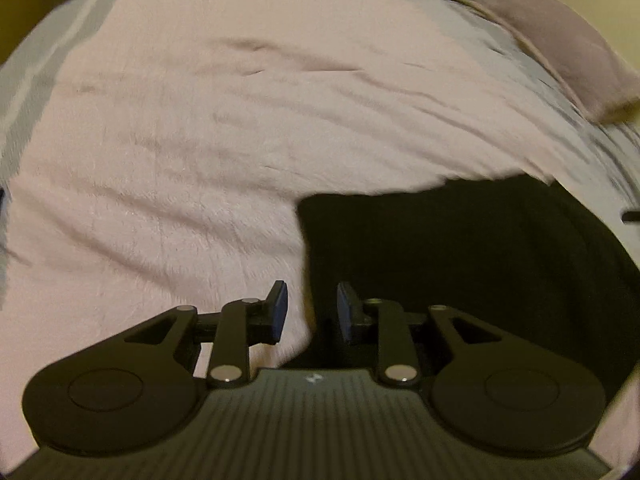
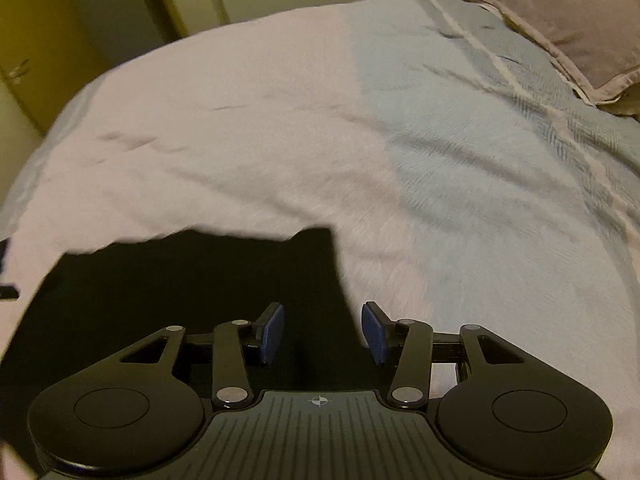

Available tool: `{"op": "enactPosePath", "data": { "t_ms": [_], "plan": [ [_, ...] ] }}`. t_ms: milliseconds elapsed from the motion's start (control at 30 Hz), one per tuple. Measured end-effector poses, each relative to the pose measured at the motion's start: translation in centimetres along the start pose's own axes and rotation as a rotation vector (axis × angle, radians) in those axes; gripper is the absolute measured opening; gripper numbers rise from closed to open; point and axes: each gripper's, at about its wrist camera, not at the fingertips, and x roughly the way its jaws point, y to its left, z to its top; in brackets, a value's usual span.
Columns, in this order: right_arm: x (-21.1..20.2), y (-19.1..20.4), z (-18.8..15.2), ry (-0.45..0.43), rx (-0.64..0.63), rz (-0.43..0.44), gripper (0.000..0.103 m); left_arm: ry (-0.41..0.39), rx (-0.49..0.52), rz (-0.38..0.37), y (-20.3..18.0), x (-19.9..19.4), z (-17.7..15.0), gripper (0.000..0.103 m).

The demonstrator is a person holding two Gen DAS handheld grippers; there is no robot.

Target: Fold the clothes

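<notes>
Between folds, by the look of it: nothing gripped, garment (image 1: 460, 264) lying flat on the bed (image 1: 200, 120). Left gripper (image 1: 312, 312) released, jaws apart and empty, poised over the garment's left edge where dark cloth meets pink blanket (image 1: 160, 200). Right gripper (image 2: 323, 332) likewise released, wider, empty, over the garment's right edge. Next move, probably: dropping both onto an edge or corner, pinching one layer only, then carrying it across. Garment black, smooth, squared corners, already looking partly folded; detail lost in the dark. Lying on the near part of the bed, pillow (image 2: 568, 20) at the far right corner.
</notes>
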Motion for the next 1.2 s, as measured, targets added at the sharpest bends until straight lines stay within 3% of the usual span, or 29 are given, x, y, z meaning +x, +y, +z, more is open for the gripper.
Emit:
{"op": "enactPosePath", "data": {
  "t_ms": [100,167,300,400,467,567,667,733,867,967,1200],
  "plan": [
    [-2.9,2.0,-4.2,0.014,-0.001,0.06,0.047,0.022,0.117,-0.068,-2.5,-3.0,-3.0,0.025],
    [-3.5,2.5,-7.1,0.047,0.021,0.075,0.047,0.076,0.116,-0.093,-3.2,-3.3,-5.6,0.025],
    [-3.5,1.3,-12.0,0.113,0.084,0.005,0.047,0.195,0.117,-0.062,-3.3,-1.5,-10.7,0.026],
    [-3.4,-0.8,-14.1,0.168,0.131,-0.058,0.047,0.2,0.062,-0.044,-2.4,-1.2,-12.2,0.028],
    [-4.3,-1.6,-14.5,0.171,0.15,-0.108,0.048,0.178,0.044,-0.019,-2.5,-2.3,-12.0,0.029],
    [-6.3,-1.9,-14.6,0.13,0.171,-0.143,0.048,0.127,0.094,0.009,-4.2,-4.8,-11.6,0.024],
    [-7.6,-0.3,-14.7,0.058,0.153,-0.073,0.048,0.093,0.152,0.0,-6.9,-6.6,-11.8,0.024],
    [-7.2,1.2,-15.1,0.035,0.127,-0.011,0.048,0.111,0.177,-0.008,-8.6,-6.3,-12.6,0.024],
    [-3.8,1.9,-16.0,0.077,0.113,0.064,0.05,0.171,0.23,0.033,-10.6,-3.9,-14.6,0.027],
    [-2.3,1.2,-16.3,0.174,0.158,0.02,0.051,0.189,0.218,0.058,-10.7,-3.6,-14.8,0.029],
    [-7.6,2.4,-16.1,0.167,0.139,-0.003,0.068,0.162,0.168,0.108,-11.8,-9.6,-14.3,0.028]
  ]
}}
